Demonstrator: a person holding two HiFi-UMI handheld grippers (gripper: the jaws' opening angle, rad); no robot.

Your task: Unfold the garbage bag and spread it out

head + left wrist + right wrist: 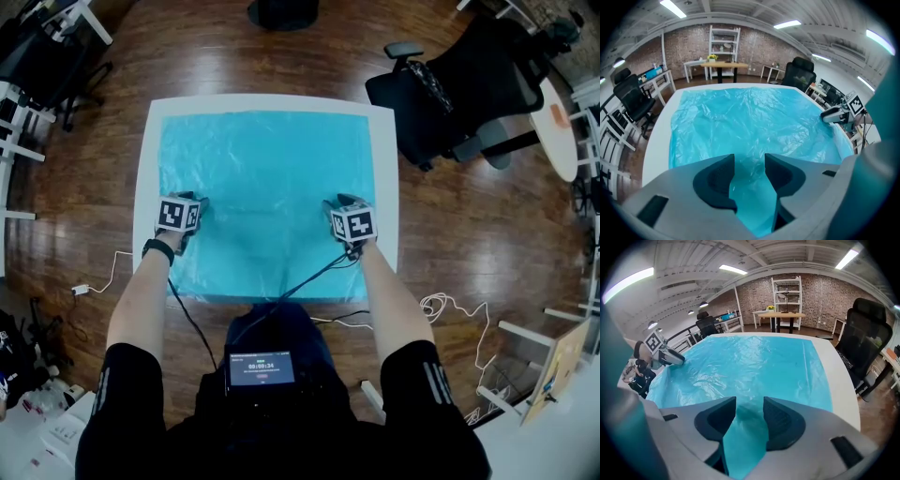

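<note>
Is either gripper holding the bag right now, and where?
Nothing is held: left gripper and right gripper both have jaws apart over the garbage bag, film unpinched.

A white desk (384, 187) stands on dark wood floor (234, 56). Off the desk's far right corner sits a black office chair (450, 94). Well beyond the desk, a brick wall (759, 44) backs a white shelf unit (724, 44) and wooden table (719, 65); strip lights (786, 24) glow above

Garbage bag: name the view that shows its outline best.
Head view: the garbage bag lies spread on the white table, nearly all edges visible. Both gripper views show it slanted, the near edge cut off.
</note>
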